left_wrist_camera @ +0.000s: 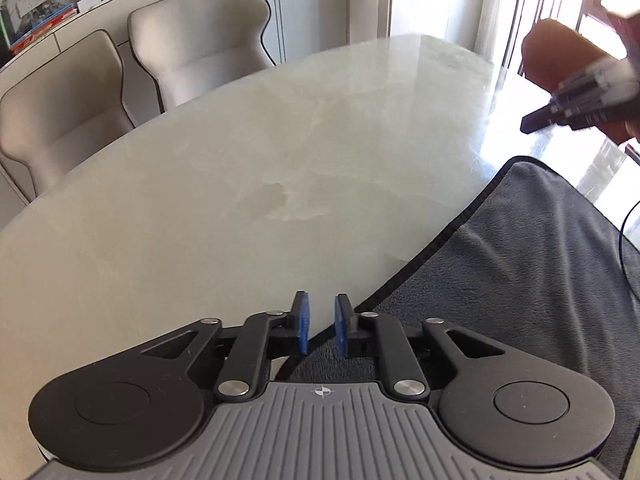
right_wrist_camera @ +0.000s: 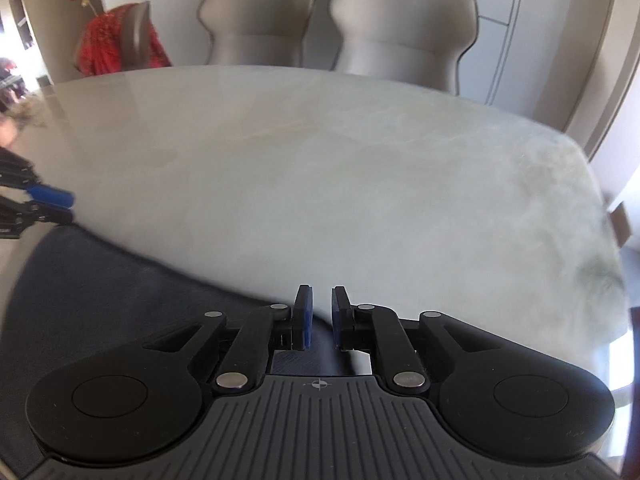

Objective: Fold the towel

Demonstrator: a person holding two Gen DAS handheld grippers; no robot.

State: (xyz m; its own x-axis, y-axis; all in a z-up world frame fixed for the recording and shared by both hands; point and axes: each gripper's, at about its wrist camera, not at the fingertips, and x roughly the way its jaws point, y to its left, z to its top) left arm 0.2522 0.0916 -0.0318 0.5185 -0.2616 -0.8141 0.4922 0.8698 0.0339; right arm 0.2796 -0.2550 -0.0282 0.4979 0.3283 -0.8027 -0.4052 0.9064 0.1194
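Claws, left (left_wrist_camera: 320,326) and right (right_wrist_camera: 321,316), hover parted above towel (left_wrist_camera: 532,264) edges.

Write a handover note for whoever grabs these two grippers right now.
Left gripper: fingers slightly apart, holding nothing, at the towel's left edge.
Right gripper: fingers slightly apart, holding nothing, over the towel's right edge.
Dark grey towel lies on the marble table at the near edge, apparently flat; its near part is out of view.
Done: no fold visible.
Left: grasp the towel and fold it.
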